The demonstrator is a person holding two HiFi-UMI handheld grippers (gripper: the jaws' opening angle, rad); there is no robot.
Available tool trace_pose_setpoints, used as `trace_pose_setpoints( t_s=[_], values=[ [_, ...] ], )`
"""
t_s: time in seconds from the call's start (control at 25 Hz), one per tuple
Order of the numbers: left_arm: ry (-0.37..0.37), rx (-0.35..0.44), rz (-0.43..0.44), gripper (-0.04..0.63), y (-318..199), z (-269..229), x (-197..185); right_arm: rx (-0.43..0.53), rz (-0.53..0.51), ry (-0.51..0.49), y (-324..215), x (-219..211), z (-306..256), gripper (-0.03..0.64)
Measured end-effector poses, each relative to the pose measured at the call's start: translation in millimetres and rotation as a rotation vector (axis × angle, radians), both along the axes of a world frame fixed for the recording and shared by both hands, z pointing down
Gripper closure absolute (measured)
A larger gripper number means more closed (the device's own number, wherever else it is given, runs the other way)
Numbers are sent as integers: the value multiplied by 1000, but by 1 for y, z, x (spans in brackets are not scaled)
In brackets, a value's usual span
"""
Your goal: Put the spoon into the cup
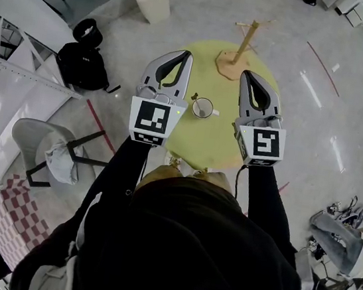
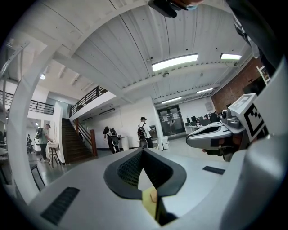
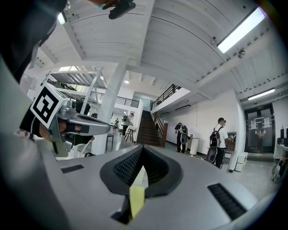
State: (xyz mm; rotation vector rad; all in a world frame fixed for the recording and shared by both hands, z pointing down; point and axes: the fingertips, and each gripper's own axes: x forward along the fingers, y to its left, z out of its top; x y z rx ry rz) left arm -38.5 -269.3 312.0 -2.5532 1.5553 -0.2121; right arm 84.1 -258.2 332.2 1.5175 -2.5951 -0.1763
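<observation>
Head view: both arms in black sleeves (image 1: 122, 166) reached fwd side by side, level. L gripper (image 1: 186, 55) and R gripper (image 1: 246, 74) hung over the round yellow-green table (image 1: 218, 143). White cup (image 1: 203, 108) stood upright on the table between the two, mouth up, handle to the right, apart from both. Wooden stand (image 1: 238, 54) at the table's far edge. Spoon not made out w/ certainty.

L gripper view: jaws pressed together, tips meeting, nothing between them; pointed level across the room.

R gripper view: same, jaws pressed together, empty, level.
</observation>
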Motion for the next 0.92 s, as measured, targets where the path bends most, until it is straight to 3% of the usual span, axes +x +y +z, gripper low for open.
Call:
trace_pose_setpoints(
  t_s=[0.92],
  values=[
    [9,-6,5,580,1,2,-1,-4,-7,7,1,-7,2,591]
  ],
)
